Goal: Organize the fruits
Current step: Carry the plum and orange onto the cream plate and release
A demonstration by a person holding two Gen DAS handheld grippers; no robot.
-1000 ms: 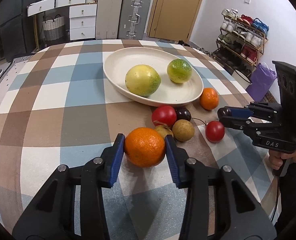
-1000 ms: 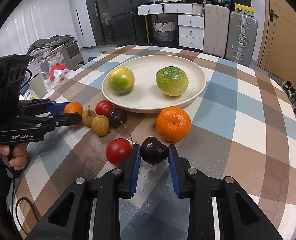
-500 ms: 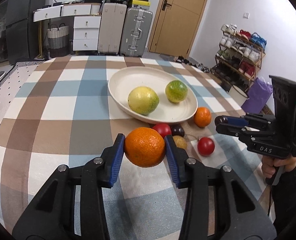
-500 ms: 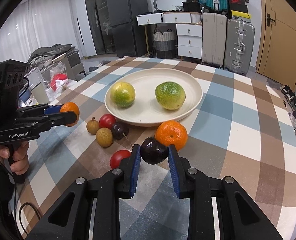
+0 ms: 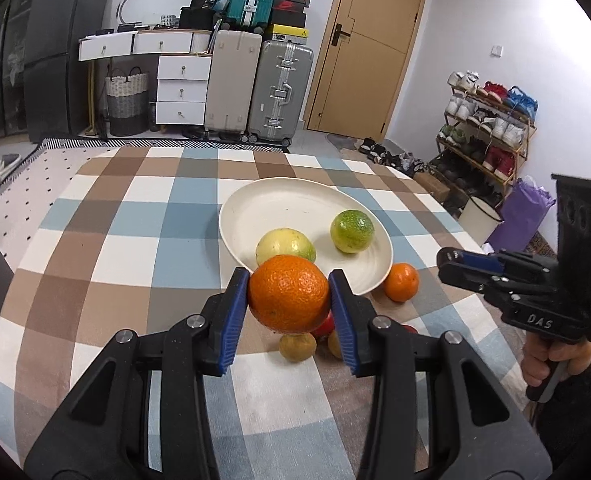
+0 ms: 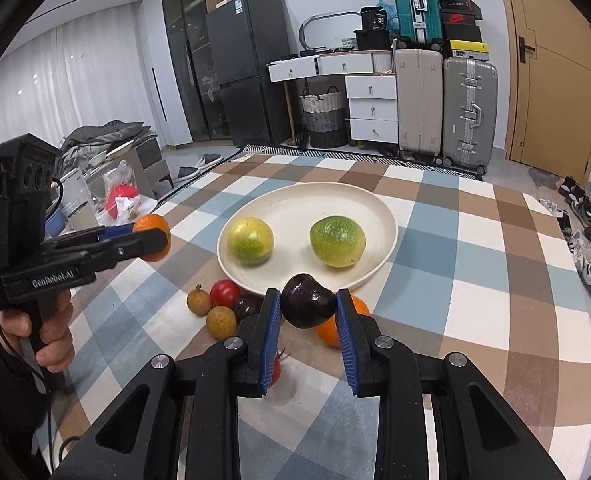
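The cream plate holds two yellow-green fruits, side by side and apart; its far half is bare. The left claw grips an orange above the surface, near the plate's near rim. The right claw grips a dark plum above a second orange. Small loose fruits cluster just beside the near rim. Checked cloth lies open left and right of the plate.
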